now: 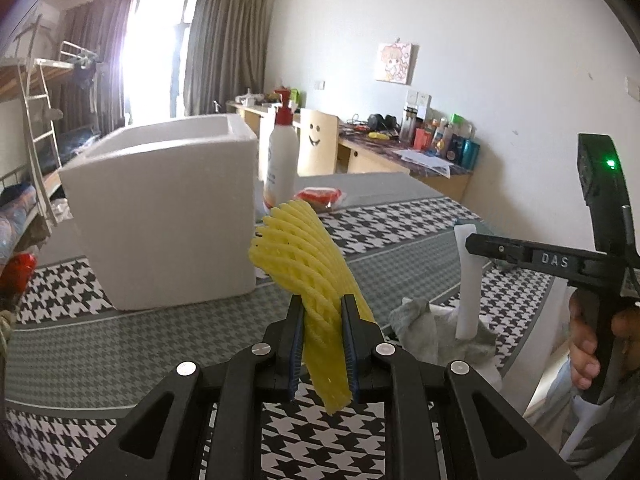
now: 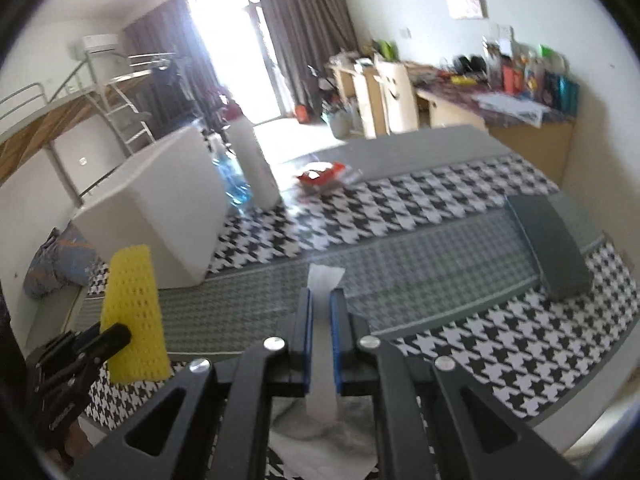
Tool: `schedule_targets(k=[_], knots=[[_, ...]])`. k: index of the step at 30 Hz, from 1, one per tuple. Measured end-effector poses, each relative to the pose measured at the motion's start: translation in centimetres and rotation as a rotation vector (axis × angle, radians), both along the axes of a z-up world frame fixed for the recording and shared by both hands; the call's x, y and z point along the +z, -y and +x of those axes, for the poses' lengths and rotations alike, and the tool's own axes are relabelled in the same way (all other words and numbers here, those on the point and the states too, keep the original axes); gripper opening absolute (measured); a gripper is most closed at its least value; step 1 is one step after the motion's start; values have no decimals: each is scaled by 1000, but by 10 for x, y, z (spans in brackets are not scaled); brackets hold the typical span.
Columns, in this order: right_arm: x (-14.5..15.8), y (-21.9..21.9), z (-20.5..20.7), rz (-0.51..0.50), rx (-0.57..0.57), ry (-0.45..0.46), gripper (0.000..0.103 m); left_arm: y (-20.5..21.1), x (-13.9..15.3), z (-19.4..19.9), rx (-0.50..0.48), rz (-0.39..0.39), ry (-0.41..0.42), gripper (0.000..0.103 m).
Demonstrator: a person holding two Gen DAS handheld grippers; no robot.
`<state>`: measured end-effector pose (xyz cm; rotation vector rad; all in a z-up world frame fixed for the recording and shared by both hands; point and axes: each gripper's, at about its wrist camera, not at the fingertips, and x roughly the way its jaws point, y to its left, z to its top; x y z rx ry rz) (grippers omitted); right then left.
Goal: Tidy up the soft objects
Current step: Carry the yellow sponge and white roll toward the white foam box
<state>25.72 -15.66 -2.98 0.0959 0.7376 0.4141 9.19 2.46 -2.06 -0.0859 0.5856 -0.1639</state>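
My left gripper (image 1: pixel 321 308) is shut on a yellow foam net sleeve (image 1: pixel 304 256), held above the houndstooth tablecloth (image 1: pixel 140 344); the same sleeve (image 2: pixel 134 316) shows at the left of the right wrist view. My right gripper (image 2: pixel 321 296) is shut on a white foam strip (image 2: pixel 322 280), which stands upright (image 1: pixel 466 280) in the left wrist view, above a grey cloth (image 1: pixel 424 320) and white paper. A hand (image 1: pixel 584 344) holds the right gripper's handle. The open white foam box (image 1: pixel 168 208) stands at the left, beyond both grippers.
A white pump bottle (image 1: pixel 280 152) with a red top stands right of the box. A red packet (image 1: pixel 320 196) lies behind it. A dark grey block (image 2: pixel 548 240) lies on the cloth at the right. Desks with clutter line the far wall; a bunk bed stands left.
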Motion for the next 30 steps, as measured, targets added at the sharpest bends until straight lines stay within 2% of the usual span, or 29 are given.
schedule_targets(k=[5, 14, 30], knots=[[11, -11, -8, -13, 52, 64, 11, -2, 9, -3, 15, 9, 19, 19], [21, -20, -13, -23, 97, 121, 11, -6, 28, -8, 34, 38, 57, 19], [35, -28, -11, -23, 145, 172, 11, -8, 51, -2, 53, 60, 79, 19]])
